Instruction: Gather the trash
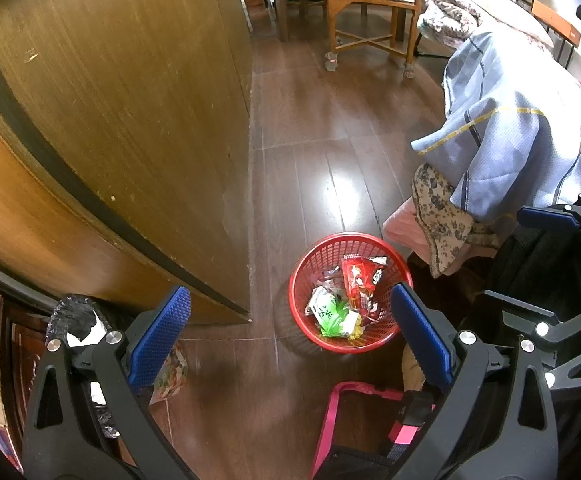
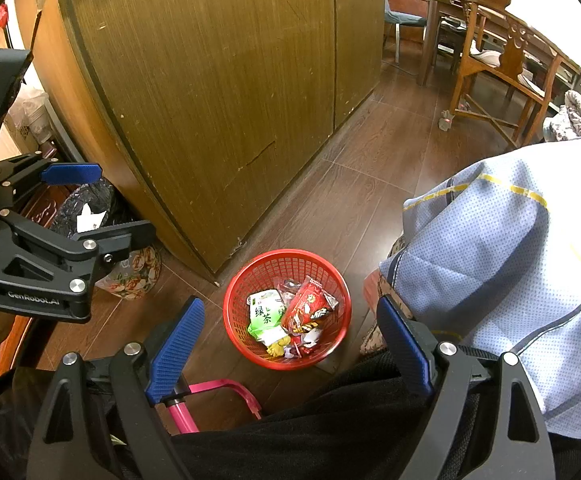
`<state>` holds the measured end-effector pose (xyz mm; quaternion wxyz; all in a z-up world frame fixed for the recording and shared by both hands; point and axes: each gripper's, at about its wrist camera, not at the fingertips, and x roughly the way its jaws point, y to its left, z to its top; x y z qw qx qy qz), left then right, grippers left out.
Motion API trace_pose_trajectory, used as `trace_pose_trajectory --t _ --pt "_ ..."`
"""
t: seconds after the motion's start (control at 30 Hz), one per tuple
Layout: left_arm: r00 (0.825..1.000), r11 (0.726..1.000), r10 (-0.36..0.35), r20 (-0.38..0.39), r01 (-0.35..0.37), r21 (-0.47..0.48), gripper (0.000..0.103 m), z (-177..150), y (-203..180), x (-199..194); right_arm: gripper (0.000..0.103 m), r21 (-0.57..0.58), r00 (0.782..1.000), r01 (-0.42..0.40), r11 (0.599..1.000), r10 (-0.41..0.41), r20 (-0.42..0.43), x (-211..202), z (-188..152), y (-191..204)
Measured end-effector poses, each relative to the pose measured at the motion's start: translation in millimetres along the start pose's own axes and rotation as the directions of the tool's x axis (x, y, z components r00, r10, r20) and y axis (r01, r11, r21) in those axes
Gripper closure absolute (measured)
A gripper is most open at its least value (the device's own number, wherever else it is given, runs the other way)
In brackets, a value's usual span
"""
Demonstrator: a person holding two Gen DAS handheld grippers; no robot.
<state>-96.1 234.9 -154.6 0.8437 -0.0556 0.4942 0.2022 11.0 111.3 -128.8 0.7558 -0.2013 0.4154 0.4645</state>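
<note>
A red mesh basket [image 1: 346, 237] [image 2: 286, 255] stands on the wooden floor beside the cabinet corner. Inside lie a green tea packet [image 1: 327, 314] [image 2: 263, 314], a red snack wrapper [image 1: 360, 280] [image 2: 309, 306] and smaller scraps. My left gripper [image 1: 290, 292] hangs open above and in front of the basket, nothing between its blue pads. My right gripper [image 2: 290, 304] is likewise open and empty over the basket. Each gripper also shows in the other's view: the left gripper [image 2: 126, 200] at the left edge, the right gripper [image 1: 506, 254] at the right edge.
A tall wooden cabinet [image 1: 122, 120] [image 2: 218, 112] is on the left. A black bin bag [image 1: 70, 316] [image 2: 90, 208] and a floral bag [image 2: 134, 272] sit by it. A blue quilt [image 1: 522, 132] [image 2: 498, 272] drapes on the right. A pink-framed object [image 1: 330, 412] is near me; a wooden chair [image 1: 370, 4] stands farther off.
</note>
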Motion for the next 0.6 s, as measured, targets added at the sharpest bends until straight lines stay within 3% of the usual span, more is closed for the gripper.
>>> trace_pose_trajectory --t 0.6 --pt "1.0 1.0 0.011 0.001 -0.011 0.003 0.007 1.6 -1.7 -0.3 0.017 0.008 1.0 -0.002 1.0 0.002 0.001 0.9 -0.3 1.6"
